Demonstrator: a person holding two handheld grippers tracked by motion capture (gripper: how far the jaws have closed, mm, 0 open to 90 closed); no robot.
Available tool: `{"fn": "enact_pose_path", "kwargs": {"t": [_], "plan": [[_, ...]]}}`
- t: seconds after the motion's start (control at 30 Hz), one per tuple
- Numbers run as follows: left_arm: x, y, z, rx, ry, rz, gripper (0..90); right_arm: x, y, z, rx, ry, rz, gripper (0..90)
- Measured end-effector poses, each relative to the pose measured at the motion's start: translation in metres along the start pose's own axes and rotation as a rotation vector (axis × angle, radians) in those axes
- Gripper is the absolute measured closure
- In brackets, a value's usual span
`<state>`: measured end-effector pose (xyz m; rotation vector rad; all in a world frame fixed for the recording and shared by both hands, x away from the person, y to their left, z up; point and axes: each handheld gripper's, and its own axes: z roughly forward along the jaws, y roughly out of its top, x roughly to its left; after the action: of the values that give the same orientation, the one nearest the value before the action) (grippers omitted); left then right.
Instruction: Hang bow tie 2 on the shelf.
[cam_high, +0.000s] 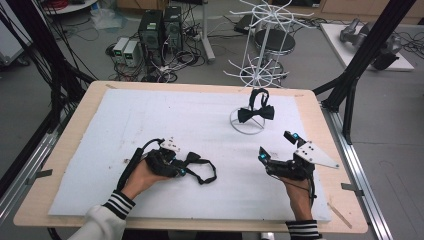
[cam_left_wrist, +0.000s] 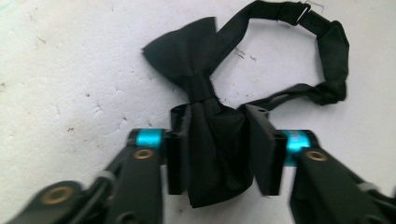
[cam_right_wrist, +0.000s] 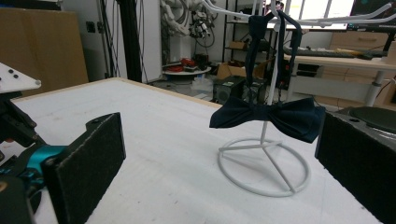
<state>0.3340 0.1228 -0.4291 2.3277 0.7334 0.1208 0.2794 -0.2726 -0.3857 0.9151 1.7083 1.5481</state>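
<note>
A white sheet covers the wooden worktop (cam_high: 320, 125), with computer towers and cable clutter on the floor beyond its far edge. On that sheet, at about seven o'clock from its centre, lies a black bow tie (cam_left_wrist: 205, 112), flat, its neck strap (cam_left_wrist: 322, 60) curling away in a loop toward three o'clock. The left gripper (cam_high: 181, 171) has closed on one wing of the bow: in the left gripper view both pads press into the fabric from either side, the knot just past the pad tips and the other wing spread free beyond it. Taking a wing rather than the strap looks deliberate — it would let the strap loop hang open, ready to be hooked over something.

At about one o'clock on the worktop a second bow tie (cam_right_wrist: 268, 116), dark like the first, already hangs by its strap from a small white wire stand (cam_right_wrist: 264, 175) with a ring base; that hints where the one in hand is meant to go. The right gripper (cam_high: 276, 146) rests low at roughly five o'clock, jaws spread wide and holding nothing, aimed at the stand — probably waiting to steady it or help with the strap.

Behind the far edge stands a taller white wire rack (cam_high: 260, 45) with radiating arms.
</note>
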Motion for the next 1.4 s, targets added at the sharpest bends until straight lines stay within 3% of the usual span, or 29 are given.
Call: {"fn": "enact_pose_path", "kwargs": {"t": [0.33,0.9,1.2,1.4], "plan": [[0.001,0.000,-0.003,-0.024,0.002,0.006,71.6,-0.001,0.000,0.000,0.003,-0.001,0.005,1.0],[0.004,0.009,-0.022,-0.157,-0.042,0.072,71.7,-0.001,0.000,0.002,0.001,0.018,0.016,1.0],[0.005,0.017,-0.031,-0.221,-0.085,0.104,71.7,0.002,0.004,0.007,0.012,0.063,0.023,1.0],[0.002,0.026,-0.037,-0.244,-0.116,0.154,71.6,0.006,0.011,0.012,0.021,0.108,0.012,1.6]]}}
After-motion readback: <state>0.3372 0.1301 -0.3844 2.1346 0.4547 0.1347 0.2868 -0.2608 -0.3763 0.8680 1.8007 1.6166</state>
